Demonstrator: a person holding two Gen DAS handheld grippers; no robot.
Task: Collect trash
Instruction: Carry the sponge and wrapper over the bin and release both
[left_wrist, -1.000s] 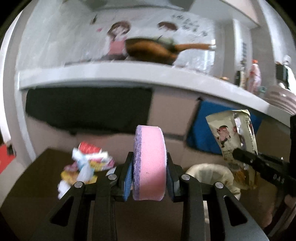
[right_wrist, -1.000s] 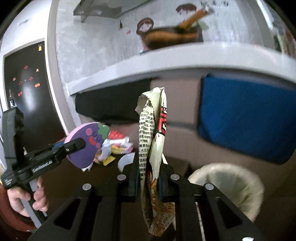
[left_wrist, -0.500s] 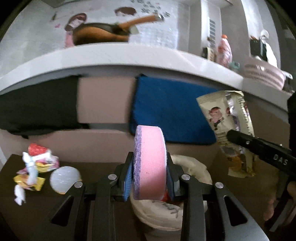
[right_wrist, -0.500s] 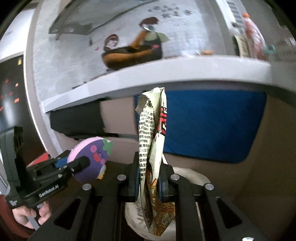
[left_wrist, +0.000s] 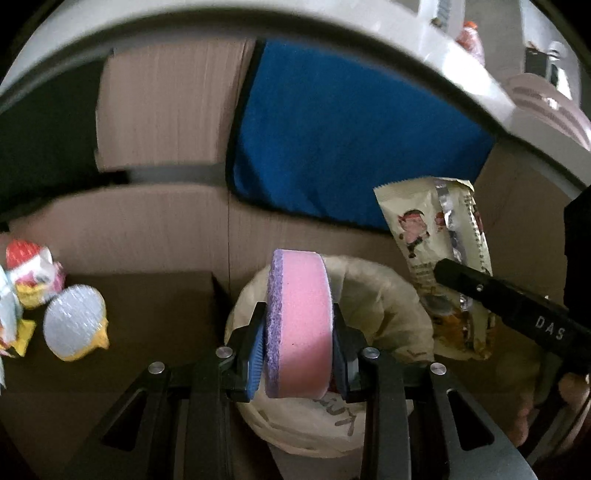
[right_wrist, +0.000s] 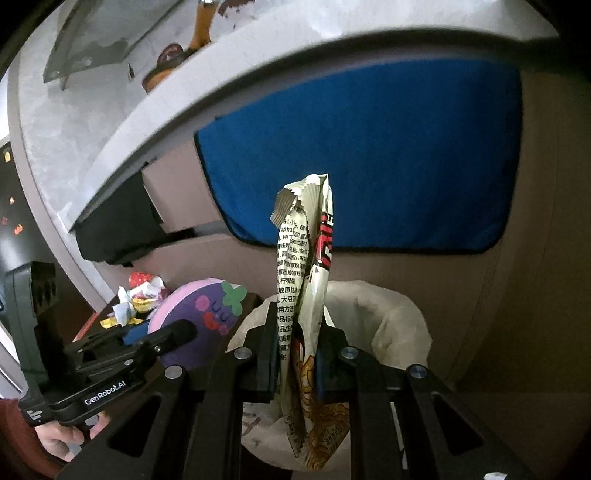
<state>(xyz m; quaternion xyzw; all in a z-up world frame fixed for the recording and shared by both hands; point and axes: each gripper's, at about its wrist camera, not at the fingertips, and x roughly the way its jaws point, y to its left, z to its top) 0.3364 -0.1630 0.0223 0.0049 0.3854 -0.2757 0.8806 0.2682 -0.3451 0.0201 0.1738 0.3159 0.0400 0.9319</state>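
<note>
Your left gripper (left_wrist: 298, 332) clamps the round pink-and-purple sponge (left_wrist: 298, 325) and your right gripper (right_wrist: 295, 347) the cream printed foil wrapper (right_wrist: 304, 295), both lower-centre above the white-lined bin (left_wrist: 388, 295): releasing off-centre risks the rim deflecting either.

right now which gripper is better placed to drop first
Either could, but right looks slightly better: the right gripper holds the wrapper hanging over the bin mouth. The left gripper holds the sponge nearer the bin's left rim.
</note>
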